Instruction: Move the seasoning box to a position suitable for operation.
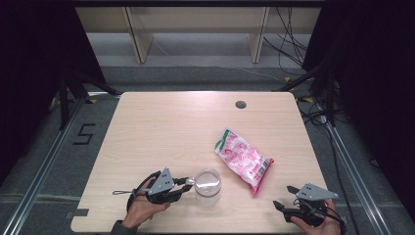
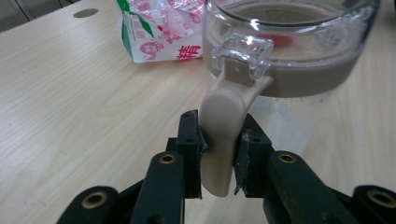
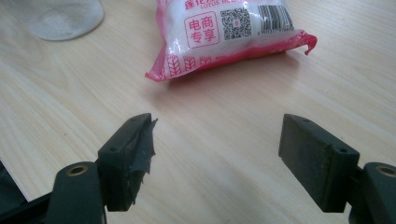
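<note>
A light wooden table stood on a grey floor, with dark curtains on both sides and pale shelf legs behind it. Near the front edge of the table, a little left of the middle, there was a clear glass jar with a beige band around its upper part and a beige handle hanging from a clear plastic hinge. The left gripper was just beside the jar on its left side, and in the left gripper view its two black jaws were closed on the beige handle, one pad pressing on each side of it. The jar was standing upright on the table. To the right of the jar and a little farther back, a pink and white snack bag with a green corner was lying flat and was not touching the jar. The right gripper was near the front right corner of the table, apart from the bag, and its jaws were wide open with only bare wood between them.
</note>
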The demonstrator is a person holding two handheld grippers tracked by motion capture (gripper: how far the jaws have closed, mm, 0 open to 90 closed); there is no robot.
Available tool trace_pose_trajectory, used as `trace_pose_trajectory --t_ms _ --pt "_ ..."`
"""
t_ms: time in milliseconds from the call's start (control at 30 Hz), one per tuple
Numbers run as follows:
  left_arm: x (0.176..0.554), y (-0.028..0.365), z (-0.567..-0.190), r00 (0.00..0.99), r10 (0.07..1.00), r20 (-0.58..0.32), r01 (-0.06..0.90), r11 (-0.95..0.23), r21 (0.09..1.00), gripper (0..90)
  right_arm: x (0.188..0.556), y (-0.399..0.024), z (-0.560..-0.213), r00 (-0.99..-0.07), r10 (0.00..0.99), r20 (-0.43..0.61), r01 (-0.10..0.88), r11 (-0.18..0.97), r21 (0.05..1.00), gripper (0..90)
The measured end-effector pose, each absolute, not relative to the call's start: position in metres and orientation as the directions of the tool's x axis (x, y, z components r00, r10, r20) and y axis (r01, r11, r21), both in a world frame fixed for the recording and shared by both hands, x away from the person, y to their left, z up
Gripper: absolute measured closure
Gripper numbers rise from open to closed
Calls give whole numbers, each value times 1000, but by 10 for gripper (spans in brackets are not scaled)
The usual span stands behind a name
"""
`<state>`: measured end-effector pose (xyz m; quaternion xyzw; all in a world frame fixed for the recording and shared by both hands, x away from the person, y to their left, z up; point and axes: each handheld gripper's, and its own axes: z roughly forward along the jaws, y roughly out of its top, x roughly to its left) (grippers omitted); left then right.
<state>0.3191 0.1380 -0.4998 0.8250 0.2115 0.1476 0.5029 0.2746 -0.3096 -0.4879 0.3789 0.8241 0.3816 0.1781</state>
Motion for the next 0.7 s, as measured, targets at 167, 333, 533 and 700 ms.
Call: trace_pose_trajectory --t_ms 167,333,533,700 --pt "312 147 -497 883 469 -1 187 -351 917 705 275 -309 -488 -643 766 -5 494 419 761 274" --pt "311 151 -487 894 447 24 155 -359 920 637 274 -309 -488 -640 768 -10 495 422 760 274" --pt "312 149 -488 889 456 -33 206 -335 919 647 275 -309 -489 -649 761 -10 491 428 759 274" --pt "309 145 -487 896 441 -54 219 -334 917 663 276 -309 -489 -649 760 -27 478 436 763 274"
